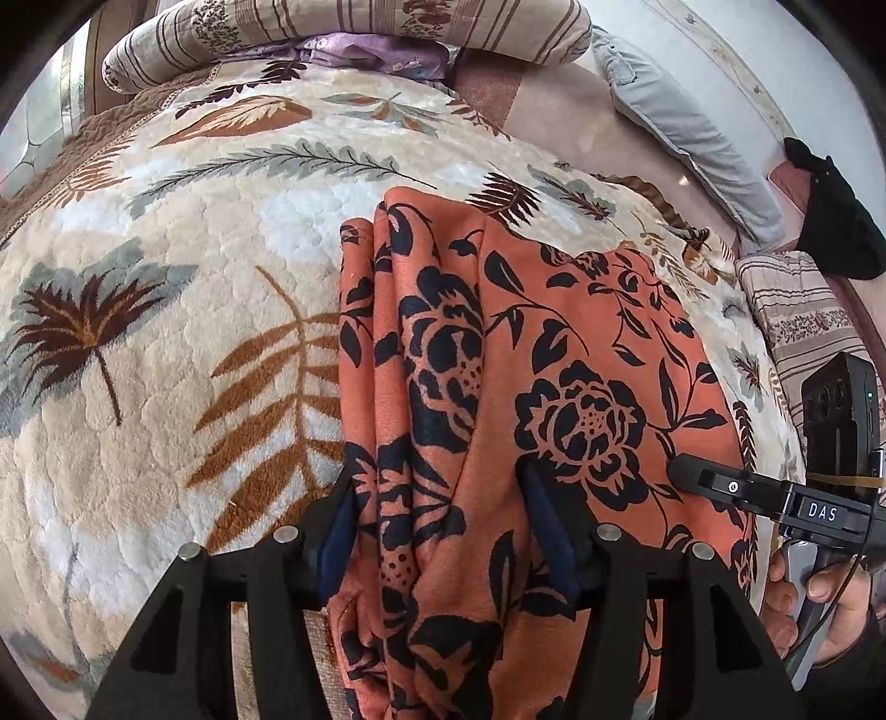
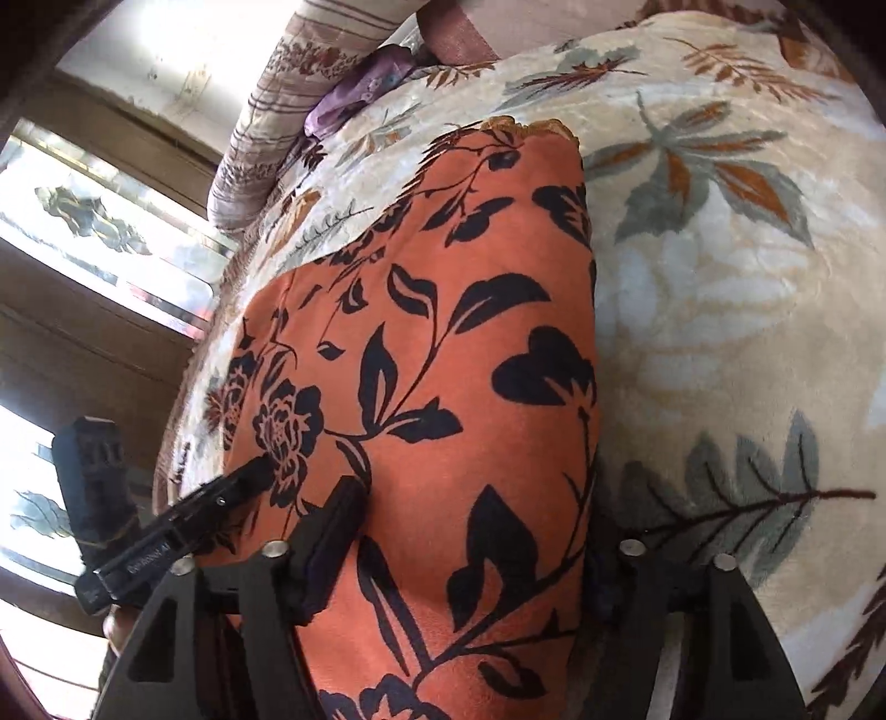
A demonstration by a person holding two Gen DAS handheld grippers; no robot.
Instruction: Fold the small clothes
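Note:
An orange garment with a black flower print (image 1: 554, 343) lies on a cream leaf-patterned blanket (image 1: 183, 310). My left gripper (image 1: 437, 498) is open, its fingers straddling the bunched left folds at the garment's near end. My right gripper (image 2: 476, 531) is open too, its fingers spread across the garment (image 2: 454, 343), the right finger at the cloth's right folded edge. Each gripper shows in the other's view: the right one at the garment's right side (image 1: 714, 482), the left one at its left side (image 2: 243, 482).
The blanket (image 2: 720, 310) covers a bed. Striped pillows (image 1: 343, 27) and a purple cloth (image 1: 365, 52) lie at the far end, a grey pillow (image 1: 692, 116) and a black item (image 1: 836, 221) at the right. A wall with windows (image 2: 99, 221) stands left in the right wrist view.

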